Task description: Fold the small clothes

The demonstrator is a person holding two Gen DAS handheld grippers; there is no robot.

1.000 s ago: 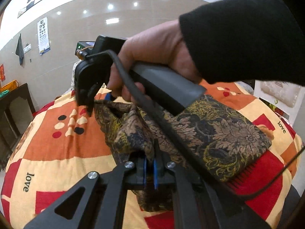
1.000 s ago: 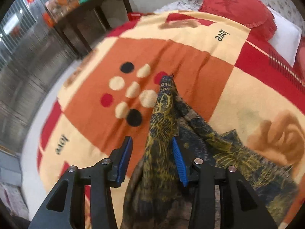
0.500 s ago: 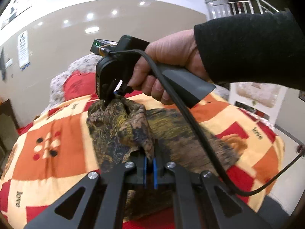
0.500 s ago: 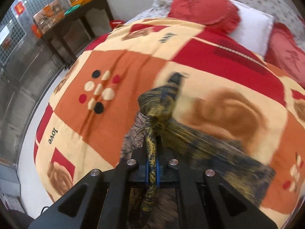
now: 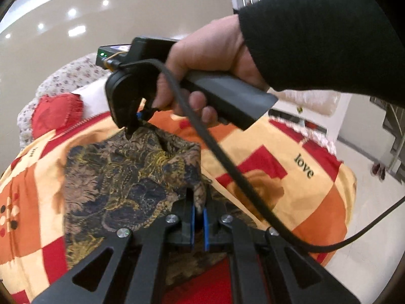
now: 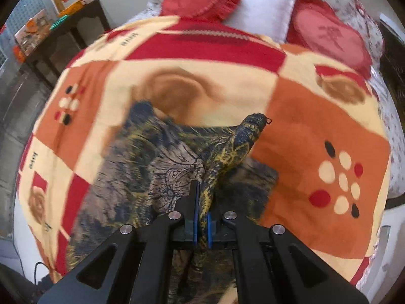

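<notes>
Left wrist: left claw (image 5: 198, 209) pinches cloth (image 5: 121, 177) at 6 o'clock; right claw (image 6: 201, 219) clamps its bunched edge over bed (image 6: 316, 126).

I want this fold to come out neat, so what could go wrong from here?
Both grippers pinch only small bunches of the patterned cloth, so a corner could slip free mid-fold. The right gripper holds a twisted bunch, which may leave a crooked edge. The black cable crosses above the left gripper and could snag.

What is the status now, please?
Left gripper and right gripper both shut on dark gold-patterned cloth. Cloth lifted at two corners over orange-red blanket. Nothing in the way.
</notes>
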